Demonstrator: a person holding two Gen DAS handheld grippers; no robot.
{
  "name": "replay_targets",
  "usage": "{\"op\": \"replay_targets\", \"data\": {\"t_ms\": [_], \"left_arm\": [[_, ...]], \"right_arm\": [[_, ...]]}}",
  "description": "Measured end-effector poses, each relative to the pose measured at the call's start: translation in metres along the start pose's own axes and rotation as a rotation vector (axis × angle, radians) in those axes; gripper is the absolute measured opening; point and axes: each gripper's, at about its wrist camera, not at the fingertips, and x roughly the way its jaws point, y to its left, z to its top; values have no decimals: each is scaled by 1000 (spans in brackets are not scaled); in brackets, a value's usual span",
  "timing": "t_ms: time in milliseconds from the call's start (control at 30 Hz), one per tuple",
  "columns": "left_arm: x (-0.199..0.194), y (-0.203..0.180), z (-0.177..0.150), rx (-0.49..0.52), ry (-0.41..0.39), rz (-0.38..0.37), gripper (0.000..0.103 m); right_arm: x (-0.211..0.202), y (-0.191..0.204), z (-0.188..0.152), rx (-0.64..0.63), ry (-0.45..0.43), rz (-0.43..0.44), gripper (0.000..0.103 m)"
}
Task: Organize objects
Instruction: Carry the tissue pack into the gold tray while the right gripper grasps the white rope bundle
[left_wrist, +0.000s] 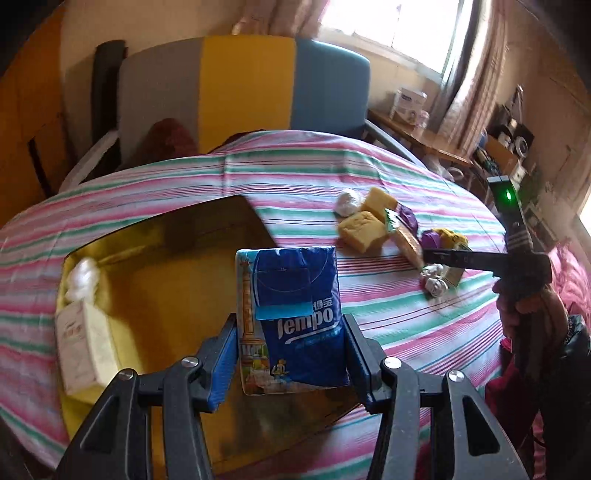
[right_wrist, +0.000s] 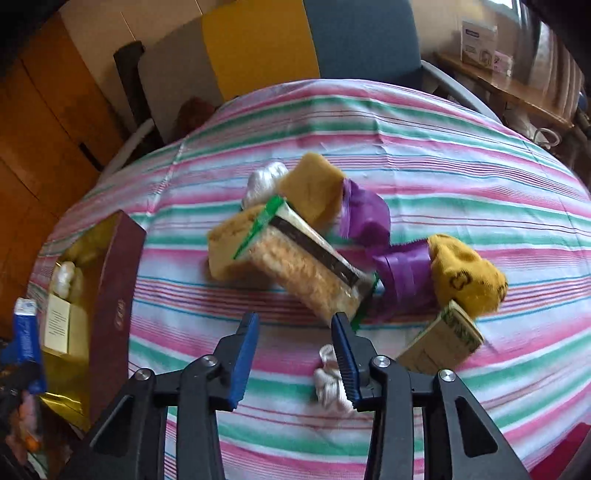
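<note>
My left gripper (left_wrist: 290, 321) is shut on a blue Tempo tissue pack (left_wrist: 291, 280), held upright above the gold-lined box (left_wrist: 177, 288). A cream carton (left_wrist: 86, 343) and a white fluffy ball (left_wrist: 83, 275) lie at the box's left end. My right gripper (right_wrist: 295, 319) points down at the striped cloth, jaws apart with nothing between them. Just ahead of it lies a clear snack packet with green ends (right_wrist: 306, 273). A crumpled white item (right_wrist: 328, 384) sits beside its right finger. The box's maroon side (right_wrist: 114, 288) shows far left.
Around the snack packet lie two yellow sponges (right_wrist: 314, 188), purple packets (right_wrist: 365, 214), a yellow sock (right_wrist: 465, 273), a small green-printed carton (right_wrist: 439, 343) and a white bundle (right_wrist: 262, 181). A grey, yellow and blue chair (left_wrist: 243, 85) stands behind the table (left_wrist: 369, 177).
</note>
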Motion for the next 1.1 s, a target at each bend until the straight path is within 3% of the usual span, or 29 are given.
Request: {"op": "replay_targets", "data": {"t_ms": [200,300,400,600,800,1100], "left_arm": [[-21,39,-20,-93,-26,14,53],[-35,66,-31,-143,-42,33,53],[-51,93,-43,-196,-56,73,53],[-74,143,-72,-298,-54,151,53],[-60,141,-87,-289,-4,137,53],[-24,123,-78,-130,88,160,54]], "right_arm": [[13,-15,-10,40,76,-146,43],[26,-12,-15,7,127,-166,47],[31,-7,-17,-45,133,-225,27],[35,-5,-19,-103,131,-263,26],[35,-5,-18,-115,126,-272,26],[37,3,-19,-129,122,-274,26]]}}
